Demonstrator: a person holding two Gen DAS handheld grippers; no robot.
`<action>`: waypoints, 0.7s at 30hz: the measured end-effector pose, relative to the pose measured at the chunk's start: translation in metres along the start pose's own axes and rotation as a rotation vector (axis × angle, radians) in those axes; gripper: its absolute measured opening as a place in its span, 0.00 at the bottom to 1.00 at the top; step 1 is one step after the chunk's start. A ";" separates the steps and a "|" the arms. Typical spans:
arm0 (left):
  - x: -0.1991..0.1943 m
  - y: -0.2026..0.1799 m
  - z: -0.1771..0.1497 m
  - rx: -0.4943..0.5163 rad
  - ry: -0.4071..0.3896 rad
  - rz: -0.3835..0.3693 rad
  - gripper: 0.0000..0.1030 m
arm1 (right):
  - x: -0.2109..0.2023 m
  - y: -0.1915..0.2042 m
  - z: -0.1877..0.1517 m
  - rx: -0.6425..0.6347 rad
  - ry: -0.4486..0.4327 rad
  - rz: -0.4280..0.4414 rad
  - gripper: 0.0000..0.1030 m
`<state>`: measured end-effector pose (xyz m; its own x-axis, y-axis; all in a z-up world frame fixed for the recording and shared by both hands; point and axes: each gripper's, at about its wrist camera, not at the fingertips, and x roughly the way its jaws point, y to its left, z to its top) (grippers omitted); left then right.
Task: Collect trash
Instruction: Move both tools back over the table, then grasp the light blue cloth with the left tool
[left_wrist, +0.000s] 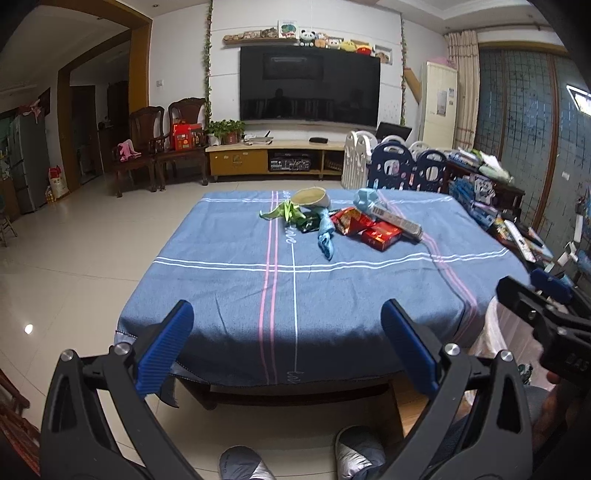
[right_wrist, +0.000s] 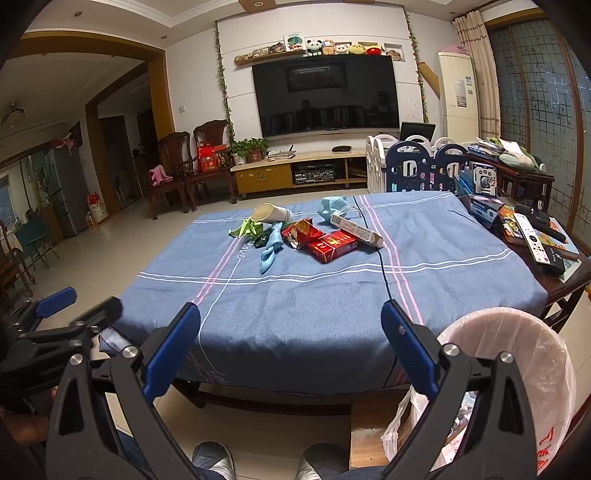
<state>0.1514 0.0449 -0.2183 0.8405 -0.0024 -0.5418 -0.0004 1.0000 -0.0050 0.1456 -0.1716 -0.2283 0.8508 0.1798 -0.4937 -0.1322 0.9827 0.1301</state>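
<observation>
Both the left tool (left_wrist: 287, 345) and right tool (right_wrist: 291, 345) hang spread and empty at the blue-clothed counter's (right_wrist: 295, 314) near edge; crumpled red wrappers (right_wrist: 301, 232) lie far ahead, the pink-lined bin (right_wrist: 532, 354) beside the right tool.

tablecloth (right_wrist: 295, 295): cursive "Love" | bin liner (right_wrist: 550, 417): red print, unreadable

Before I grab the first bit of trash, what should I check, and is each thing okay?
1. Left gripper open and empty: ok.
2. Right gripper open and empty: ok.
3. Trash bin lined with a bag, beside the table: ok.
4. Trash pile, such as the red box, within reach: not ok, it lies at the far side of the blue tablecloth.
5. Room left in the bin: cannot tell.
</observation>
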 end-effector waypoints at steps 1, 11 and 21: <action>0.006 -0.002 0.001 0.003 0.006 -0.005 0.98 | 0.000 0.000 0.000 0.001 0.001 0.000 0.93; 0.147 -0.030 0.042 0.020 0.158 -0.109 0.98 | 0.013 -0.006 0.001 0.053 0.033 0.028 0.93; 0.332 -0.065 0.102 0.038 0.290 -0.107 0.87 | 0.023 -0.011 0.002 0.071 0.069 0.063 0.93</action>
<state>0.4863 -0.0207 -0.3120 0.6447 -0.1032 -0.7574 0.1048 0.9934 -0.0462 0.1671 -0.1785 -0.2395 0.8047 0.2460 -0.5404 -0.1457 0.9641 0.2219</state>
